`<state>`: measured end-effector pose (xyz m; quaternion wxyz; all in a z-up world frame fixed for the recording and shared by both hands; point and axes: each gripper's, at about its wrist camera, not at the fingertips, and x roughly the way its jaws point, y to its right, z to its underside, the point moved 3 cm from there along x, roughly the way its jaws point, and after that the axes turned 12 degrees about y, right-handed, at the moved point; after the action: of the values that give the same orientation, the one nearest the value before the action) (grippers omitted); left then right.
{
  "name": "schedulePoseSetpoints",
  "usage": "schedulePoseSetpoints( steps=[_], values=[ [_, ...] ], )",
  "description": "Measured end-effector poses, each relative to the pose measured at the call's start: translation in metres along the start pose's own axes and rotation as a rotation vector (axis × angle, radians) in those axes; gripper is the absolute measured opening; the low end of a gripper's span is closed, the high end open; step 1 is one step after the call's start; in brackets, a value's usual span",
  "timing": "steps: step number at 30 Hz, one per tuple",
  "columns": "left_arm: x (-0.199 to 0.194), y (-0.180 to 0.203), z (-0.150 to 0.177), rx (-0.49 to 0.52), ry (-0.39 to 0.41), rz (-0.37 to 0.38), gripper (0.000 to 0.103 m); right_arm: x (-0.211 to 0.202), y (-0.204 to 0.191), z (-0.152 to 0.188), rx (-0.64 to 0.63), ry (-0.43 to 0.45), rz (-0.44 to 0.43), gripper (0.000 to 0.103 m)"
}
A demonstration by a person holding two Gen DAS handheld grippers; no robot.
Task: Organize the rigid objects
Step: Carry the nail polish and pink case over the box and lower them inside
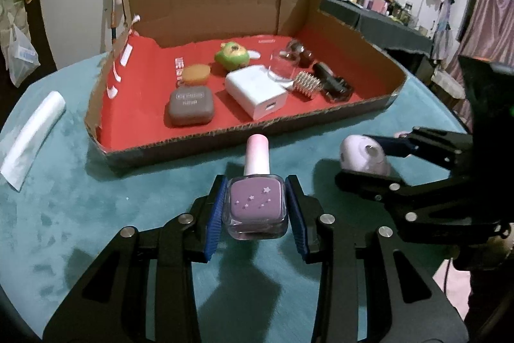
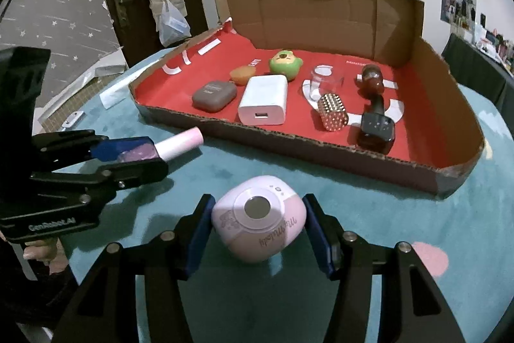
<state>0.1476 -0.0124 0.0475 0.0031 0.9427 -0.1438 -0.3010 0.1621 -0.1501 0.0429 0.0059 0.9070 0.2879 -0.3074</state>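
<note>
While your left gripper (image 1: 257,208) pinches the polish bottle (image 1: 257,204) across its glass sides and your right gripper (image 2: 258,224) clamps the pink case (image 2: 257,219), both sit above the cloth just in front of the tray (image 2: 321,147). Carry each over the low front wall, not through it. Aim for bare red floor: left of the grey case (image 1: 190,106) for the bottle, and the front right corner for the pink one. Release only once each touches down.
</note>
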Motion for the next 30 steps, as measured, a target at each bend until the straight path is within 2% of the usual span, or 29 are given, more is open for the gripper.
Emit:
schedulePoseSetpoints(
  steps=[6,9,13,17,21,24,30],
  values=[
    [-0.017,-0.001,-0.027,0.016,0.066,0.01,0.034,-0.017,-0.004,-0.028,0.017,0.078,-0.04,0.059],
    [-0.017,-0.005,-0.046,0.018,0.081,0.011,0.034,-0.019,-0.004,-0.055,-0.01,0.111,-0.027,0.059],
    [0.002,-0.017,-0.08,0.021,0.07,0.019,0.034,-0.005,0.008,-0.098,-0.021,0.109,-0.008,0.059],
    [0.045,-0.037,-0.116,0.039,0.012,-0.013,0.034,0.033,0.032,-0.136,-0.022,0.056,0.037,0.059],
    [0.09,-0.055,-0.139,0.069,-0.041,-0.047,0.034,0.077,0.056,-0.158,-0.018,-0.026,0.065,0.059],
    [0.125,-0.066,-0.147,0.069,-0.108,-0.042,0.034,0.109,0.075,-0.165,0.011,-0.092,0.073,0.059],
    [0.166,-0.07,-0.148,0.12,-0.185,-0.054,0.034,0.158,0.1,-0.163,0.04,-0.22,0.09,0.059]
  ],
)
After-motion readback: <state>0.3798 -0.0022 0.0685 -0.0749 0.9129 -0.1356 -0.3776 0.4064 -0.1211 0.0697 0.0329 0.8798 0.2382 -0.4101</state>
